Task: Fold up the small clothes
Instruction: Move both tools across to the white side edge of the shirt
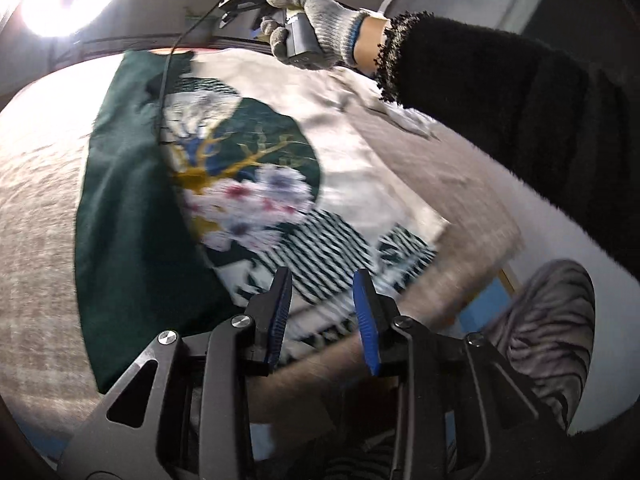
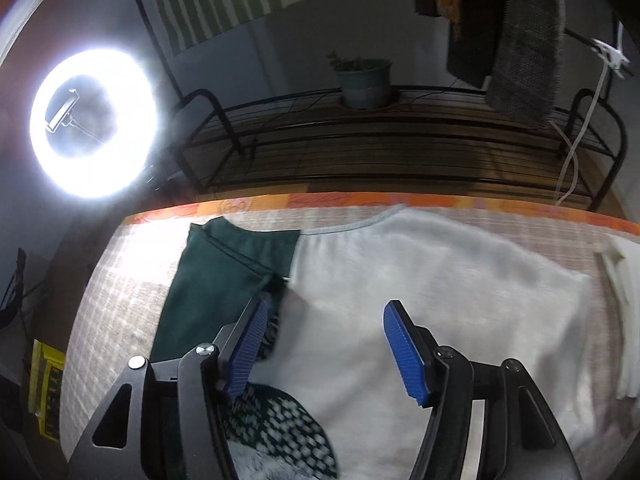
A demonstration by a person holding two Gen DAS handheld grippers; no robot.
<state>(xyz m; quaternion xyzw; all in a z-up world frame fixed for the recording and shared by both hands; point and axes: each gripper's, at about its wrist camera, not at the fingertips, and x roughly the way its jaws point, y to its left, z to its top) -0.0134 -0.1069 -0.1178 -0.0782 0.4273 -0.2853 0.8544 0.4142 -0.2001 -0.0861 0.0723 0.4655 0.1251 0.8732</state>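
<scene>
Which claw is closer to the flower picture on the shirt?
Left. The left claw hovers just below the flower picture. The right claw is over the shirt's folded white part, farther up.

Both wrist views tilt down, close over the shirt (image 1: 132,184) – shared – on the table (image 2: 120,272).

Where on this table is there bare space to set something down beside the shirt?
Bare woven table cover lies past the shirt's green sleeve, toward the ring light. A thin strip runs along the orange edge. The white cloth side is crowded.
</scene>
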